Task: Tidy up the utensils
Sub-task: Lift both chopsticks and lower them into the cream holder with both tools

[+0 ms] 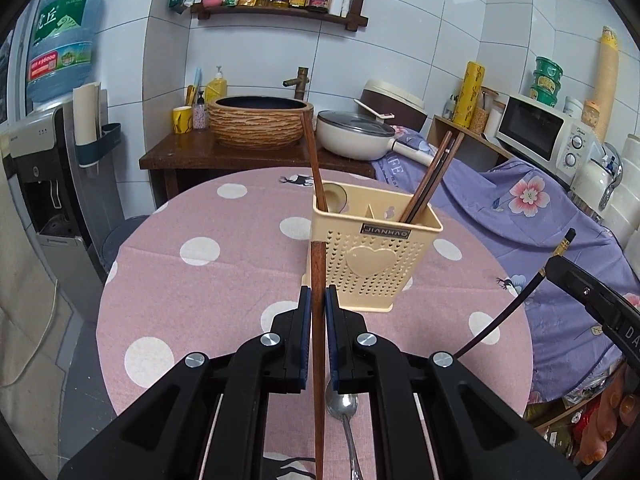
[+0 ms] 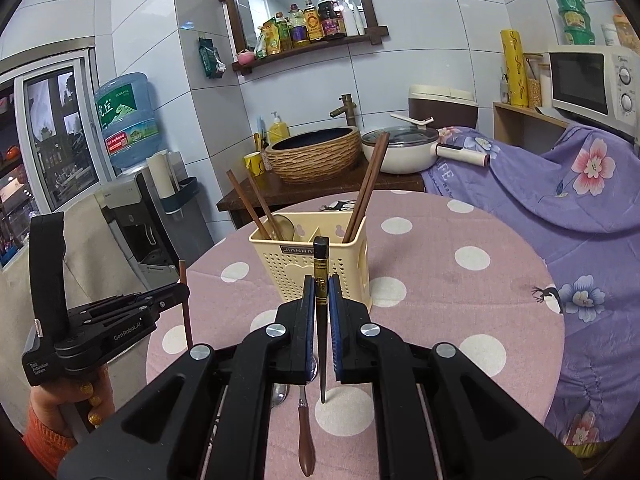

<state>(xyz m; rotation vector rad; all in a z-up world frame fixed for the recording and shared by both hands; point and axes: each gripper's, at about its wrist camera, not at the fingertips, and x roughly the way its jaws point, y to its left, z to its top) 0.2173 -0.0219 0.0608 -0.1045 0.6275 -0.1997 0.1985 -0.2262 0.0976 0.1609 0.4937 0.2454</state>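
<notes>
A cream perforated utensil holder (image 1: 374, 256) stands on the pink polka-dot round table (image 1: 208, 280); it also shows in the right wrist view (image 2: 304, 264). It holds several brown chopsticks (image 1: 430, 178) and a spoon (image 1: 334, 198). My left gripper (image 1: 319, 300) is shut on a brown wooden chopstick (image 1: 319, 344), held upright just before the holder. My right gripper (image 2: 321, 286) is shut on a black chopstick with a gold band (image 2: 321, 280), also upright near the holder. A metal spoon (image 1: 344, 412) lies on the table under the left gripper. A brown-handled utensil (image 2: 305, 432) lies under the right gripper.
A wooden counter with a woven basin (image 1: 260, 122) and a white pan (image 1: 356, 136) stands behind the table. A purple floral cloth (image 1: 520, 208) covers furniture at the right, with a microwave (image 1: 540, 136) beyond. A water dispenser (image 1: 52, 160) stands at the left.
</notes>
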